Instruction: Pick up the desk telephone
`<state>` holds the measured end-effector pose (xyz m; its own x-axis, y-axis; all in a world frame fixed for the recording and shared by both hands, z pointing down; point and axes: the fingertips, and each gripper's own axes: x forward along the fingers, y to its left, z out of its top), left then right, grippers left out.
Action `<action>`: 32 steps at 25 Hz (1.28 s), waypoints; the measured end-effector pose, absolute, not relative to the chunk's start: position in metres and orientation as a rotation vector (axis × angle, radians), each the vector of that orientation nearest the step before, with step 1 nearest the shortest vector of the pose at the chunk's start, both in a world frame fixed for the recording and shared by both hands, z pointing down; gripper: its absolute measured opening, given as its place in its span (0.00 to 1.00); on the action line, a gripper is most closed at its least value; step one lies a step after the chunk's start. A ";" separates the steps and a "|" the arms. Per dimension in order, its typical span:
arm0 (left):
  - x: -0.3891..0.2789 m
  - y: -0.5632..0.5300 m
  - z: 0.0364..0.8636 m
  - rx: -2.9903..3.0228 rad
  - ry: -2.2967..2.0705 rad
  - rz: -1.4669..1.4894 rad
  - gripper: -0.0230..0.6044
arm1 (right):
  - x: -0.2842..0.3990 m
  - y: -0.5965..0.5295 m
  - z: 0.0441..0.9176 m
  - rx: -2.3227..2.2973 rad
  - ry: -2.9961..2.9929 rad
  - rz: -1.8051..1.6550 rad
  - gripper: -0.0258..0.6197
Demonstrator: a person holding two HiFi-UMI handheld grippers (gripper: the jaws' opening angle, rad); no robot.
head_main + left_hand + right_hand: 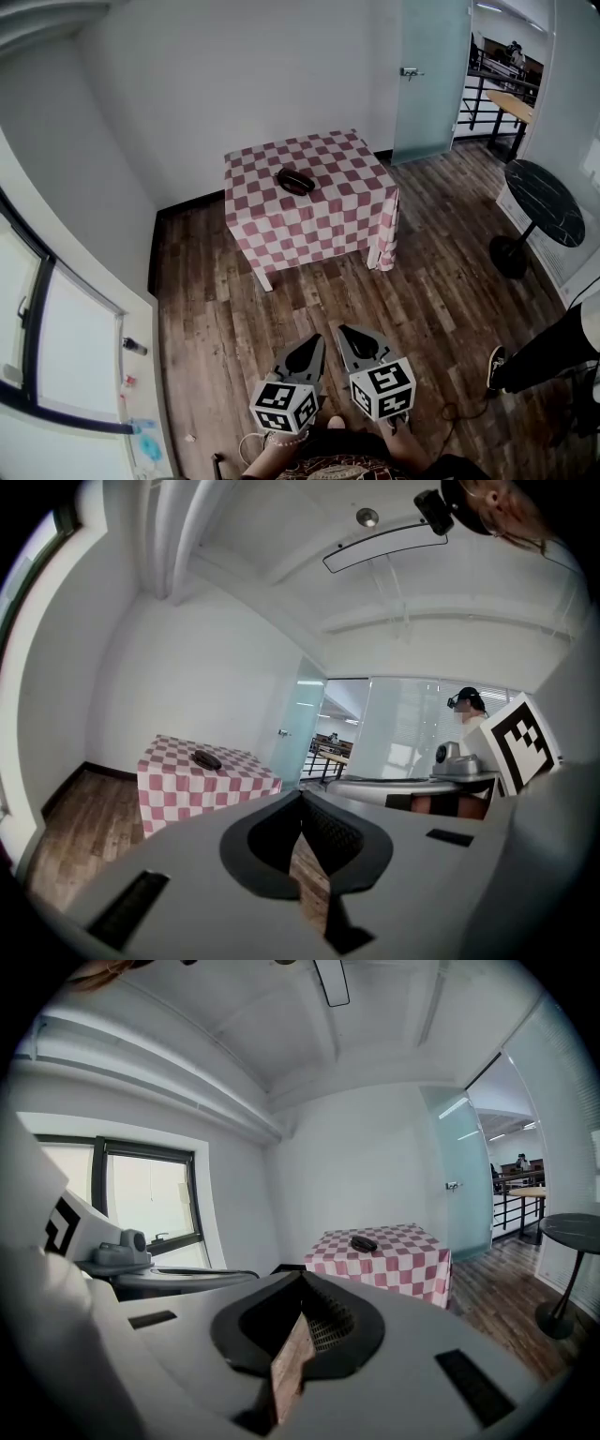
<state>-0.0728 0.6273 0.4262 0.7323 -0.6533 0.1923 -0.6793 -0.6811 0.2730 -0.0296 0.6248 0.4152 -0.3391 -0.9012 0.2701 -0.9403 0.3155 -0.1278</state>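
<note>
The desk telephone (295, 180) is a dark, low shape lying on a table with a red-and-white checked cloth (319, 230) near the far wall. It also shows far off in the left gripper view, telephone (207, 759), and in the right gripper view, telephone (364, 1243). Both grippers hang side by side over the wooden floor, well short of the table and pointing toward it. My left gripper (316, 338) has its tips together with nothing between them, as the left gripper (301, 795) shows up close. My right gripper (342, 329) is likewise shut and empty, right gripper (301, 1275).
A round black pedestal table (543, 199) stands at the right. Behind the checked table is a frosted glass door (431, 75). A person's leg and shoe (525, 361) are at the right edge. A window sill (131, 361) with small items runs along the left.
</note>
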 end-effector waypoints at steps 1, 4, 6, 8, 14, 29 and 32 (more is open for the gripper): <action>-0.073 0.627 0.429 2.603 -1.042 0.117 0.05 | -0.029 0.624 0.417 1.705 -2.425 0.398 0.07; -0.073 0.619 0.435 2.590 -1.055 0.124 0.05 | -0.029 0.617 0.422 1.689 -2.427 0.407 0.07; -0.073 0.611 0.436 2.591 -1.057 0.125 0.05 | -0.029 0.609 0.424 1.686 -2.428 0.418 0.07; -0.073 0.601 0.436 2.590 -1.055 0.122 0.05 | -0.028 0.601 0.424 1.692 -2.430 0.430 0.07; -0.068 0.563 0.436 2.591 -1.026 0.116 0.05 | -0.024 0.568 0.426 1.722 -2.397 0.419 0.07; -0.079 0.463 0.437 2.615 -0.936 0.120 0.05 | -0.043 0.472 0.428 1.760 -2.351 0.419 0.07; -0.087 0.447 0.437 2.622 -0.926 0.126 0.05 | -0.052 0.455 0.429 1.765 -2.346 0.420 0.07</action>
